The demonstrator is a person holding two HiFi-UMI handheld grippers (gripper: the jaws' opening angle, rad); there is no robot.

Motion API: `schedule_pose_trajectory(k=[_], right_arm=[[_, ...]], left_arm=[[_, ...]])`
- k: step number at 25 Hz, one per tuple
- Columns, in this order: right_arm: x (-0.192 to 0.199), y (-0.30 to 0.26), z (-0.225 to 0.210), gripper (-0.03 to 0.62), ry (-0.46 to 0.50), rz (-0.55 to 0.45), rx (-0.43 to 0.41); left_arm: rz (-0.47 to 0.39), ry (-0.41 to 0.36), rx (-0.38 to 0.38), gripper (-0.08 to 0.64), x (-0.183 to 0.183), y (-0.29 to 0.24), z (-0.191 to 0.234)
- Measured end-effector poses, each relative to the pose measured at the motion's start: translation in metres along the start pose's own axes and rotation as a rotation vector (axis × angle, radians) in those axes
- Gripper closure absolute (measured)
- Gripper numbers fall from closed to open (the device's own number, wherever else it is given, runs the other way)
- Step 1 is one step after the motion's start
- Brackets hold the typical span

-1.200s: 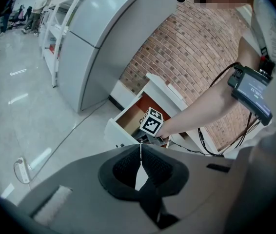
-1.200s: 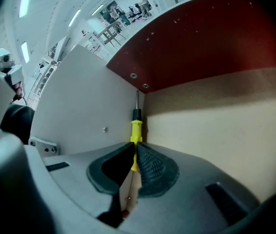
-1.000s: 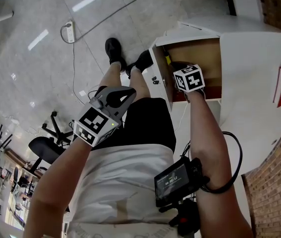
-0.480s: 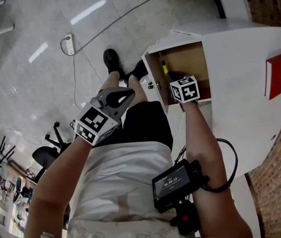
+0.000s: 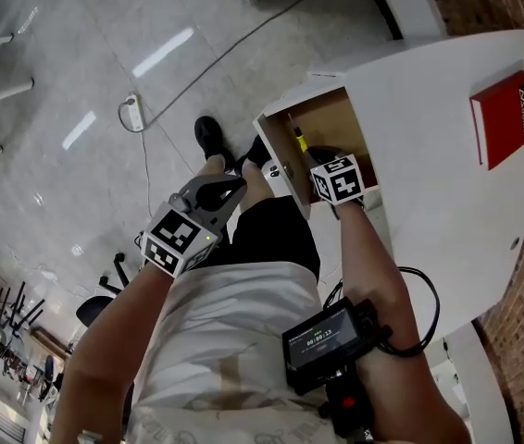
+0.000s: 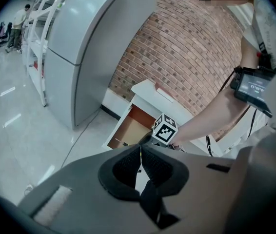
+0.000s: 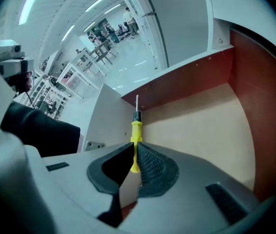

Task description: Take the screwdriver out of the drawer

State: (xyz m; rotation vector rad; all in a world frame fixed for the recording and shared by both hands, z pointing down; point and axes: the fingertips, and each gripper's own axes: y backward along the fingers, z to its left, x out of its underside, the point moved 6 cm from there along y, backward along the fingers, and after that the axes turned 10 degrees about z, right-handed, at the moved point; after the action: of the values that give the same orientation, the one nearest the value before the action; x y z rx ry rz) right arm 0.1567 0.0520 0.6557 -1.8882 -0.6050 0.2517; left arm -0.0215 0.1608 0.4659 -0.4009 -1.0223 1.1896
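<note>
Right hand-held gripper (image 7: 134, 147) clamps yellow screwdriver (image 7: 136, 129) over open drawer (image 7: 201, 112).

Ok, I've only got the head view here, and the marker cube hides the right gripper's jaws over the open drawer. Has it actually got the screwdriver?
Observer: Yes. In the right gripper view, the right gripper is shut on the yellow handle of the screwdriver. The metal shaft sticks out past the jaws, above the drawer.
Operator: And the left one, is it carrying anything?
Observer: No. The left gripper view shows the left gripper with its jaws together and nothing between them, aimed toward the drawer from off to the side.
</note>
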Motion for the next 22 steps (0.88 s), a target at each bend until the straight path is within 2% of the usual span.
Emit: schedule_pose_trajectory(k=[8, 12, 16, 22], right_arm=[[0.008, 0.019, 0.007, 0.588, -0.034, -0.040, 0.003], [0.013, 0.021, 0.005, 0.587, -0.046, -0.039, 0.043], [0.019, 0.013, -0.005, 0.586, -0.023, -0.001, 0.089], [0.025, -0.011, -0.003, 0.586, 0.038, 0.051, 0.093]], left_arm=[[-0.009, -0.052, -0.018, 0.551, -0.020, 0.010, -0.006], [0.003, -0.068, -0.012, 0.551, -0.025, 0.009, -0.008], [0.018, -0.057, -0.009, 0.551, -0.022, 0.005, -0.006], [0.030, -0.025, -0.010, 0.551, -0.002, 0.001, 0.003]])
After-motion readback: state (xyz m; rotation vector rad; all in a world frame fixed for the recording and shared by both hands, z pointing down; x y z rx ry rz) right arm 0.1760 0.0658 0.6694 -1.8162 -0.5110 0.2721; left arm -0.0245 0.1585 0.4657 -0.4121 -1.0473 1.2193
